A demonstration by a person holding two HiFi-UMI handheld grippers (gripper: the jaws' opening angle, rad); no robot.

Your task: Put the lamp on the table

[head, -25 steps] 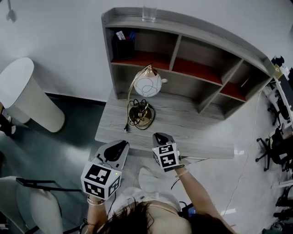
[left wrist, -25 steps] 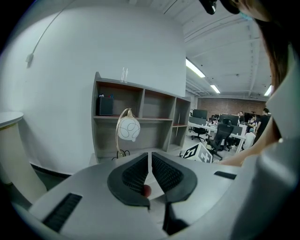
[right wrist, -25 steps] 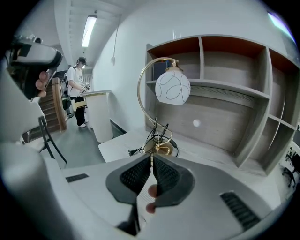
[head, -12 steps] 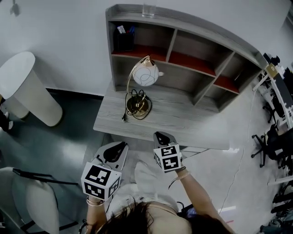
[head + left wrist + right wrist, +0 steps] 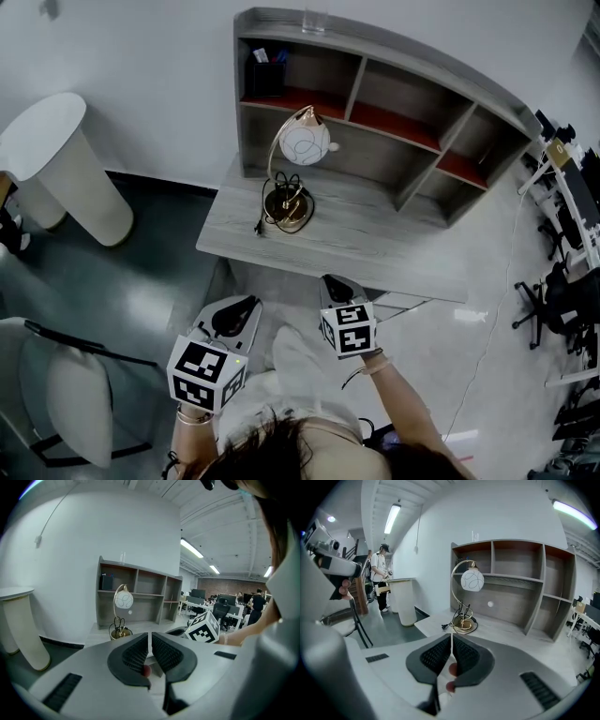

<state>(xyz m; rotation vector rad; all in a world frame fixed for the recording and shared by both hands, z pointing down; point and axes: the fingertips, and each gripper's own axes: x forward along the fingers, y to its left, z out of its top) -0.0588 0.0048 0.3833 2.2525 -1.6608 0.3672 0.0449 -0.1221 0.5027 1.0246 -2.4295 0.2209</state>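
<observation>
The lamp (image 5: 296,173), with a gold arched stem, a white globe shade and a gold base ringed by its black cord, stands upright on the left part of the grey wooden table (image 5: 375,246). It also shows in the left gripper view as the lamp (image 5: 121,615) and in the right gripper view as the lamp (image 5: 466,597). My left gripper (image 5: 240,307) and right gripper (image 5: 336,284) hang side by side short of the table's near edge. Both are shut and hold nothing. Neither touches the lamp.
A grey shelf unit (image 5: 403,98) with red-floored compartments stands at the table's back; a glass (image 5: 314,19) sits on top and a black pen holder (image 5: 265,75) inside. A white pedestal (image 5: 66,173) stands left, a chair (image 5: 66,403) near left, office chairs (image 5: 562,300) right.
The table and lamp have shifted slightly farther from both grippers, which now sit just off the near edge. The lamp has not moved on the table. Both grippers stay shut.
</observation>
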